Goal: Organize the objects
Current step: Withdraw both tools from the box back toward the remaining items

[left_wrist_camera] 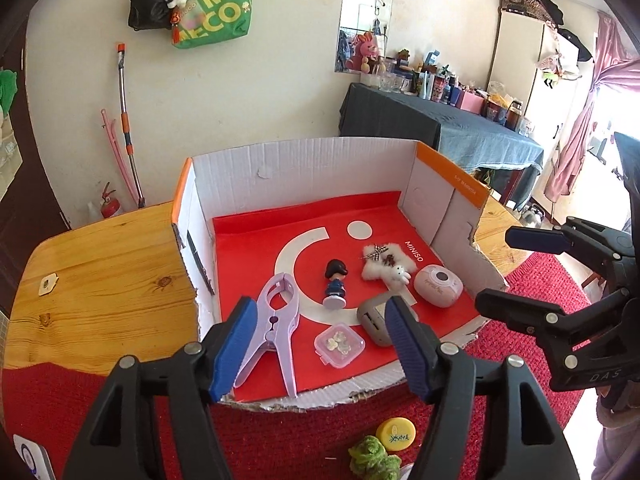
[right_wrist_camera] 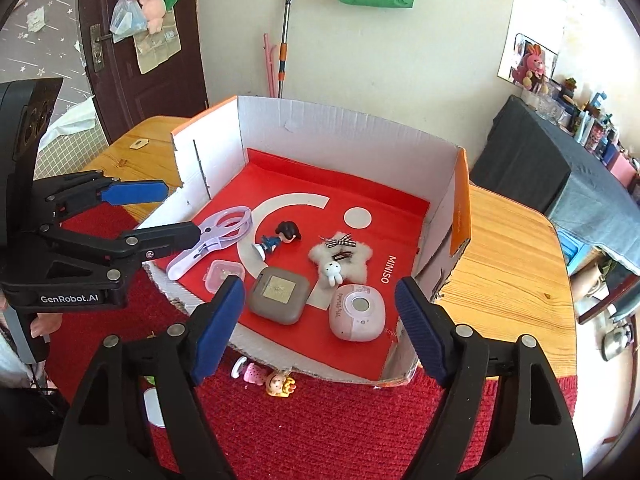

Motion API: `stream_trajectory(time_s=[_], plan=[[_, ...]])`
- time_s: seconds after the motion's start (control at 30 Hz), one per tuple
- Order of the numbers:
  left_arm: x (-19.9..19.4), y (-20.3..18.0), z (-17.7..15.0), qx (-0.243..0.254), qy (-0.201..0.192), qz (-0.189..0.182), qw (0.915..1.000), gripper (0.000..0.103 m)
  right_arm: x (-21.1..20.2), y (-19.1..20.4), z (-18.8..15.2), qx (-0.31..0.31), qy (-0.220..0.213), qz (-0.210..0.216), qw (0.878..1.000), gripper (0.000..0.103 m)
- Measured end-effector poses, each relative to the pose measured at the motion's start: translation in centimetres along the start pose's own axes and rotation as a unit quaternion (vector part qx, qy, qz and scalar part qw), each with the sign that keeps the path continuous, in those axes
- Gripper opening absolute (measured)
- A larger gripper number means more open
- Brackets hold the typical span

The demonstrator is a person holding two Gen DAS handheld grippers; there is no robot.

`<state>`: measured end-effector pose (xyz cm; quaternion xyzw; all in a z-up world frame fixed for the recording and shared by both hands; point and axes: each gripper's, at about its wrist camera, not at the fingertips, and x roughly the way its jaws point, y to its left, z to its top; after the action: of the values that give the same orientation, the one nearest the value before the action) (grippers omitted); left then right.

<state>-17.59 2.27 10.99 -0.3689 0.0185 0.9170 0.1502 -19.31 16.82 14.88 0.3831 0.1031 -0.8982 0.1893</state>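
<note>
both hand-held grippers gaping, empty, left above lilac clip, right above grey case

Both the left gripper and the right gripper are black plastic linkages with silver rivets and ribbed blue pads, the left's body lettered "GenRobot.AI" in white.

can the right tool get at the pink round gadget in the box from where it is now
Probably yes. The right tool is open and empty just above the box's torn-down front edge, and the pink round gadget lies uncovered near that edge, clear of the grey case.
</note>
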Motion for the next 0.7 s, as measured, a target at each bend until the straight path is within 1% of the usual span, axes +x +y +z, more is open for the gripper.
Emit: stream_trajectory(time_s=[0.13, 0.27, 0.37, 0.43, 0.57, 0.7], plan=[[-1.5, -0.3, -1.0, -0.005, -0.012, 0.001, 0.9999, 0.074, -1.5, 0.9, -1.1, 0.002, -0.018, 0.007, 1.000, 0.080], [-2.9, -0.9, -2.3, -0.006, -0.025, 0.002, 0.9997, 0.080, -2.4, 1.8, -2.4, 0.000, -0.031, 0.006, 1.000, 0.082], [-3.4, -1.0, -3.5, -0.013, -0.023, -0.004, 0.9996, 0.080, -2.7, 2.1, -3.5, 0.007, -0.034, 0.016, 0.999, 0.082], [-3.7, -1.1, -4.4, -0.019, -0.022, -0.006, 0.9996, 0.080, -2.6, 2.3, -4.3, 0.012, -0.032, 0.023, 0.999, 0.083], [-3.6, -1.2, -6.4, -0.026, -0.020, 0.001, 0.9995, 0.082, -1.8, 2.5, -6.1, 0.023, -0.024, 0.023, 0.999, 0.083], [-2.8, -1.1, -8.4, -0.039, -0.003, -0.004, 0.9992, 0.082, -0.2, 2.3, -7.7, 0.043, -0.006, 0.027, 0.999, 0.083]])
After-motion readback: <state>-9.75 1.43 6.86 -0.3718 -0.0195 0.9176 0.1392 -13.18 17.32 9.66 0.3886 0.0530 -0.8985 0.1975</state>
